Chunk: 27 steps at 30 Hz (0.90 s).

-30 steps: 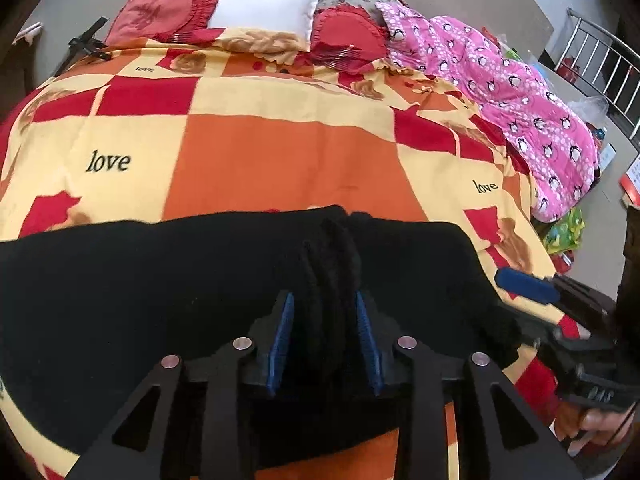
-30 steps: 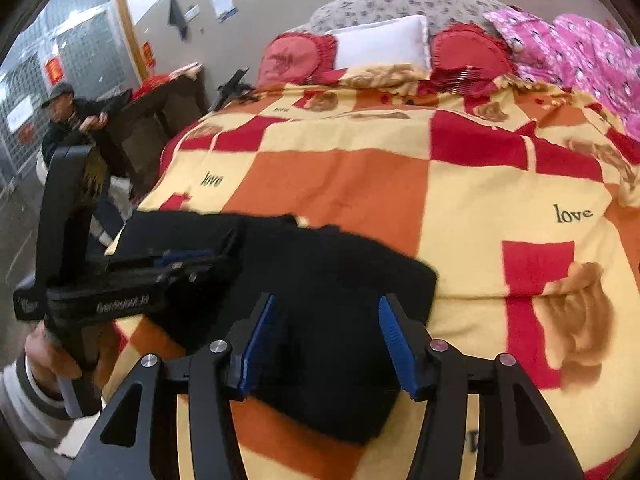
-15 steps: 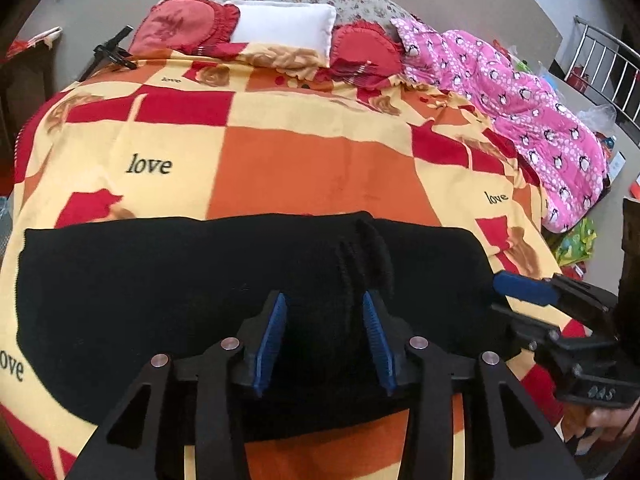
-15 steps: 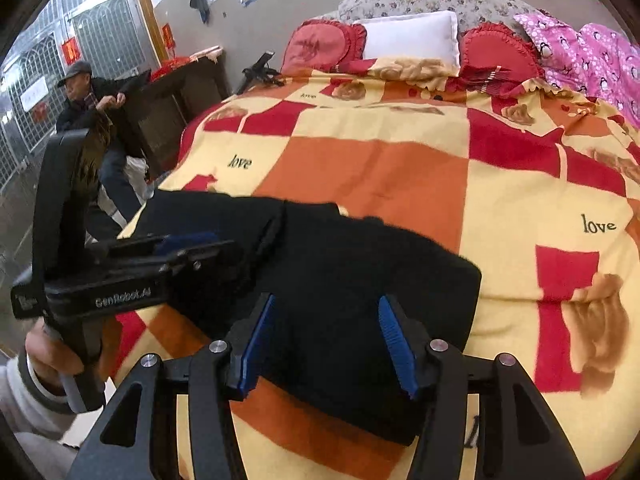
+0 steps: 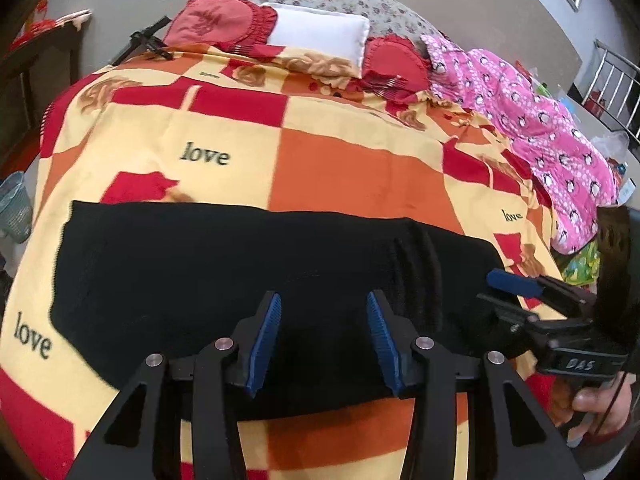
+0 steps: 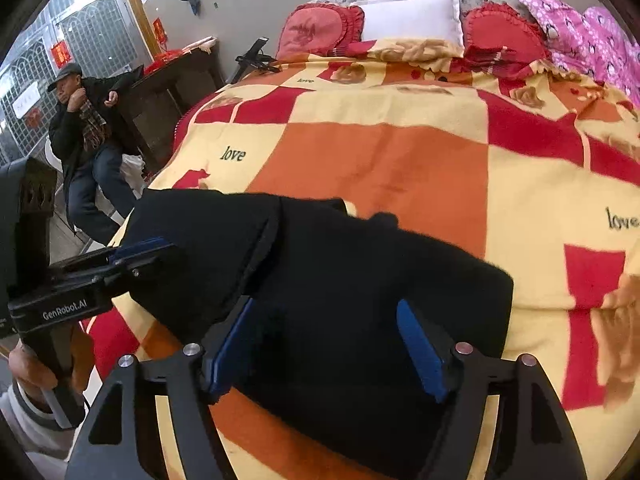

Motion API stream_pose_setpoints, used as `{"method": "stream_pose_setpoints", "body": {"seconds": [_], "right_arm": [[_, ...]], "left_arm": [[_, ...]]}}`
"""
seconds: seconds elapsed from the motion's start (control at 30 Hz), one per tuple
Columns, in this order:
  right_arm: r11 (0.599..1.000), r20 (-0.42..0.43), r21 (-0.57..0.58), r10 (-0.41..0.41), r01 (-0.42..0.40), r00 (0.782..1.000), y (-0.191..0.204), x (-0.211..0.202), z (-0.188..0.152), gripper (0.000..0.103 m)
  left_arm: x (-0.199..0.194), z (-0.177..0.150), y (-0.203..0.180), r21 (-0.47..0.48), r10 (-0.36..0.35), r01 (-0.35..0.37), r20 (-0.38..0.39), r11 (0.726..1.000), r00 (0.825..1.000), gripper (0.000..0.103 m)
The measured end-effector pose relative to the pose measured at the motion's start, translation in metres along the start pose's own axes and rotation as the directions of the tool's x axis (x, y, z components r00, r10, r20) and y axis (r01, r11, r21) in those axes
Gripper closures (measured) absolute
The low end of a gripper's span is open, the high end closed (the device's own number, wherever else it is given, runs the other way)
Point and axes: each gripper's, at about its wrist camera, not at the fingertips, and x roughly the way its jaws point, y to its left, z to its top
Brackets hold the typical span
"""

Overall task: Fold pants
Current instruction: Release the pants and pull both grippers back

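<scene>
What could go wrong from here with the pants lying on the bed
1. The pants show a bunched ridge near the right end; folding over it may trap a lump.
2. Both the left gripper and the right gripper are open with nothing pinched, so a shallow grab may catch only the top layer.
3. The pants lie near the blanket's front edge and could slide off when pulled.

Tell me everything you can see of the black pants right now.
The black pants lie flat across the near part of the checked blanket, a long, dark band of soft, matte fabric running left to right. A bunched ridge of wrinkles stands up near their right end. Both grippers are open over them: the left gripper above the near edge, the right gripper at the right end. No fabric is pinched between either pair of fingers.
</scene>
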Motion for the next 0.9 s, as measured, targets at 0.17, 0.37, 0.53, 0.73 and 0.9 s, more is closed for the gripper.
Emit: {"method": "stream_pose_setpoints", "body": {"seconds": [0.17, 0.37, 0.53, 0.73, 0.9], "right_arm": [[0.996, 0.010, -0.044, 0.078, -0.078, 0.997, 0.028, 0.001, 0.017, 0.027], [0.988, -0.012, -0.089, 0.124, -0.124, 0.992, 0.061, 0.018, 0.032, 0.027], [0.982, -0.021, -0.117, 0.145, -0.147, 0.989, 0.077, 0.027, 0.038, 0.026], [0.977, -0.056, -0.139, 0.154, -0.160, 0.987, 0.091, 0.042, 0.043, 0.024], [0.978, -0.057, -0.131, 0.155, -0.162, 0.986, 0.090, 0.049, 0.044, 0.023]], "left_arm": [[-0.016, -0.003, 0.019, -0.042, 0.017, -0.017, 0.020, 0.999, 1.000, 0.053], [-0.028, -0.007, 0.036, -0.071, 0.042, -0.040, 0.025, 0.997, 0.999, 0.051], [-0.035, -0.010, 0.047, -0.104, 0.050, -0.047, 0.026, 0.993, 0.998, 0.043], [-0.038, -0.011, 0.061, -0.155, 0.053, -0.049, 0.026, 0.987, 0.998, 0.037], [-0.042, -0.012, 0.065, -0.157, 0.058, -0.053, 0.029, 0.986, 0.998, 0.037]]}}
